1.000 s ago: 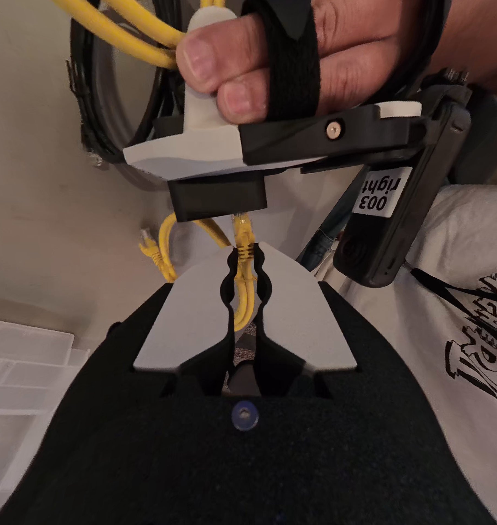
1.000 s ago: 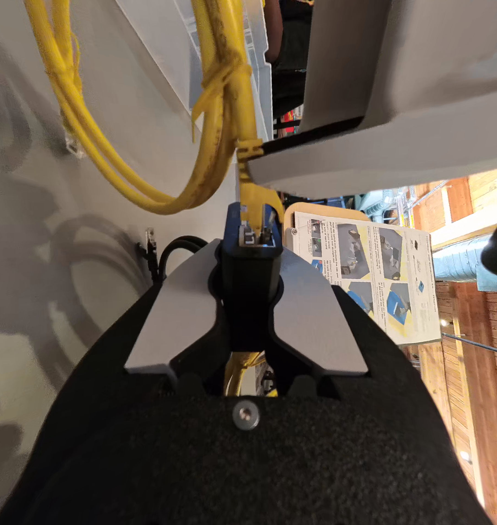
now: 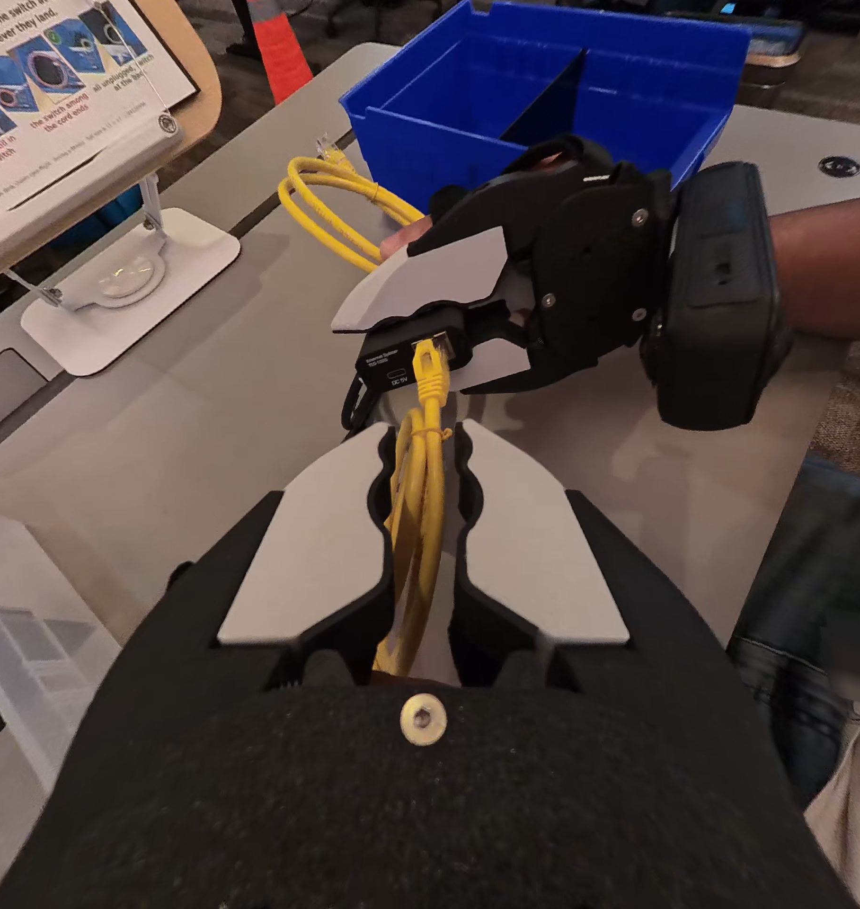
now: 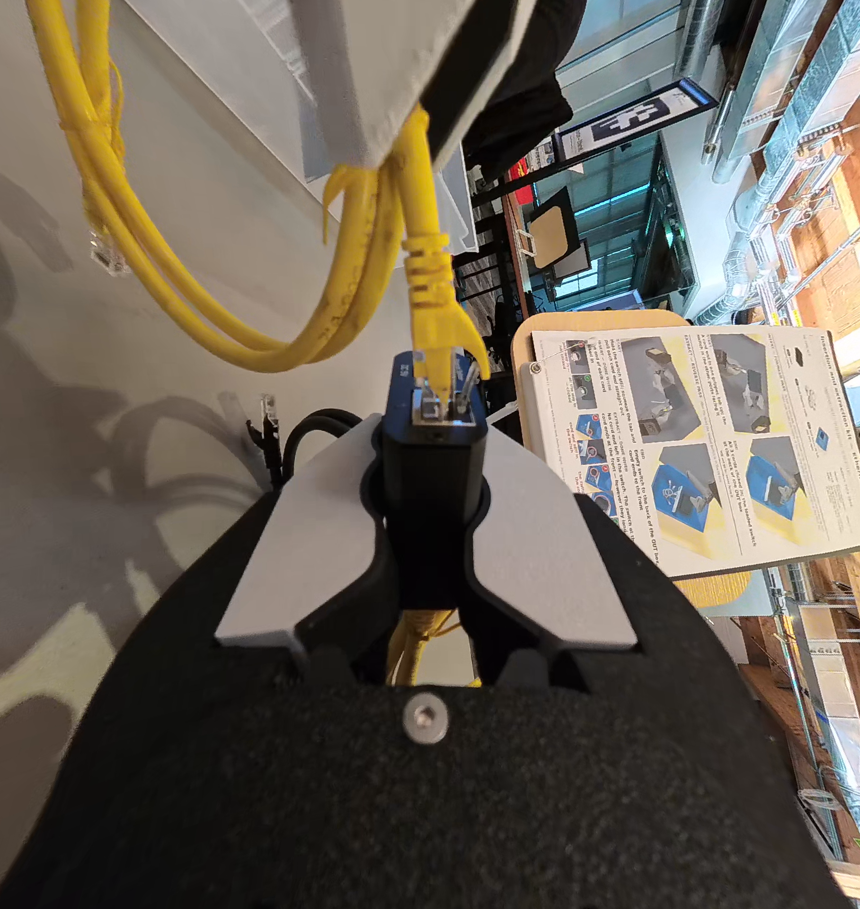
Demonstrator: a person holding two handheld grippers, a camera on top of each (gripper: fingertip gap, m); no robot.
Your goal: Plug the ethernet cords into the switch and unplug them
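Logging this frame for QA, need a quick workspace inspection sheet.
Surface: grey table, mostly bare.
Job's things: black switch, yellow plug in its port.
Clutter: blue bin, instruction sheet stand.
Grippers: right gripper clamps the switch; left gripper straddles the yellow cord, grip unclear.
Cables: second yellow cord and a black cord on the table.
Surroundings: orange cone.

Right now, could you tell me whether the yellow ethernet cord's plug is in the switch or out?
In: the yellow plug sits in a port of the black switch.
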